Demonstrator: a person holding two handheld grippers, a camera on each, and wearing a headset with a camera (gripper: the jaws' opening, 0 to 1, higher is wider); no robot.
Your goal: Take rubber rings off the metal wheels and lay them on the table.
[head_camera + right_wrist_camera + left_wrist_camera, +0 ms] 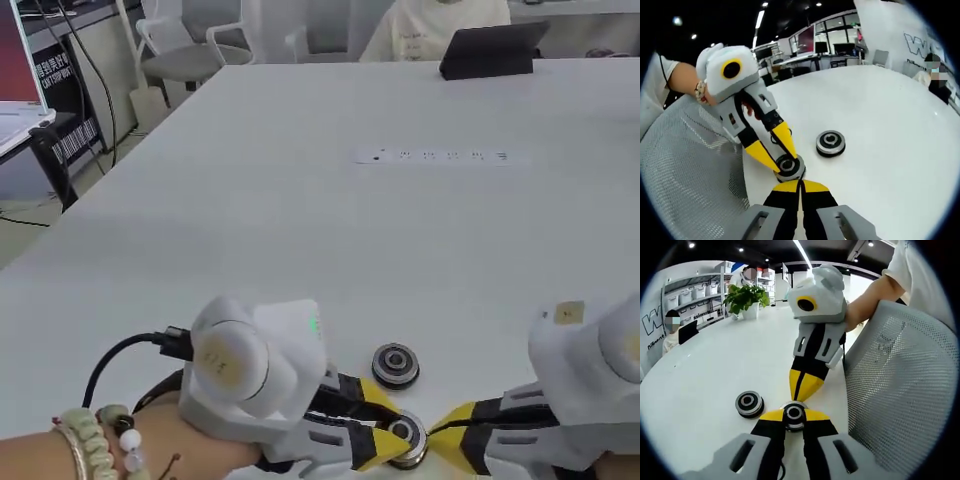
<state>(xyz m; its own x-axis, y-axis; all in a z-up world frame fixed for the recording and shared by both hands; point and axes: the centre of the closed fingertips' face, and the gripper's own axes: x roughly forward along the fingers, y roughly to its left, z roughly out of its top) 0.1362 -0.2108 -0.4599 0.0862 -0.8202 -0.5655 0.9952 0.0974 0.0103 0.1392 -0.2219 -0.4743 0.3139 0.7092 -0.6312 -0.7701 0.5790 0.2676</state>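
Left gripper (793, 416) is clamped on a metal wheel (790, 167), one yellow tip on each side of it, low at 6 o'clock in our head view. From the left gripper's own view we see the wheel sitting between its tips and lying on the white table (400, 230). Our right gripper (800, 186) meets that wheel from 12 o'clock in the left gripper view, and from 4 o'clock in the head view. Its jaws are drawn together to a point that touches the wheel's rim; we cannot tell whether any rubber is caught between them. A second wheel (395, 363) lies flat and apart from both grippers, near the held wheel, at 12 o'clock of it in the head view and at 9 o'clock in the left gripper view. Further out, a mesh chair back (895, 390) stands at 3 o'clock of the left gripper. A power strip (430, 155) lies far up the table at 12 o'clock.
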